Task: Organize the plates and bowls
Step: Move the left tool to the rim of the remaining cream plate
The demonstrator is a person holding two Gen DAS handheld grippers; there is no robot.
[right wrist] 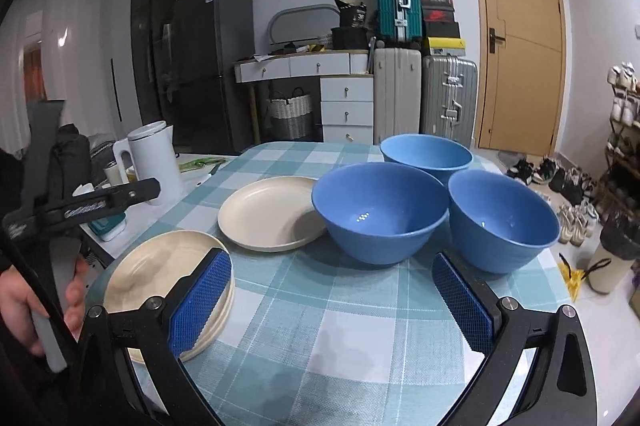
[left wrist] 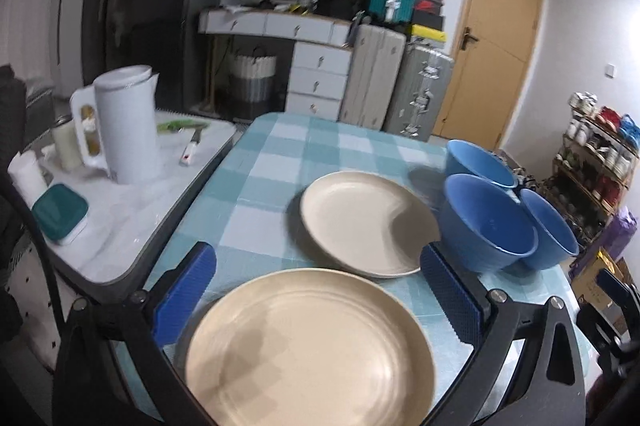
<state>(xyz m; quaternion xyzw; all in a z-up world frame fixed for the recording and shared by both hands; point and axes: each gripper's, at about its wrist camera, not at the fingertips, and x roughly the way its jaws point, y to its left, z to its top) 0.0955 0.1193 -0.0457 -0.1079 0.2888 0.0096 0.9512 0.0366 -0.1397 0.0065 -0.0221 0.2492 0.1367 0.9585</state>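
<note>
Near plate stack (right wrist: 168, 266) is partly hidden behind the right tool's (right wrist: 334, 300) left finger; we can't settle its count (at least two rims). We count a single cream plate (left wrist: 366, 222) beyond it and three blue bowls (right wrist: 380, 210) clustered, touching, on the checked table (right wrist: 320, 326). Left tool (left wrist: 320, 292) gapes wide over the near plate; right tool spread wide, empty.

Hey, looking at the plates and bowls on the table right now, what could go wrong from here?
1. The near plate stack sits close to the table edge; a nudge from the open left gripper might slide it off.
2. The three blue bowls crowd together, apparently touching, so lifting one may shift its neighbours.
3. The far plate lies right beside the front bowl, leaving little finger room on that side.
</note>
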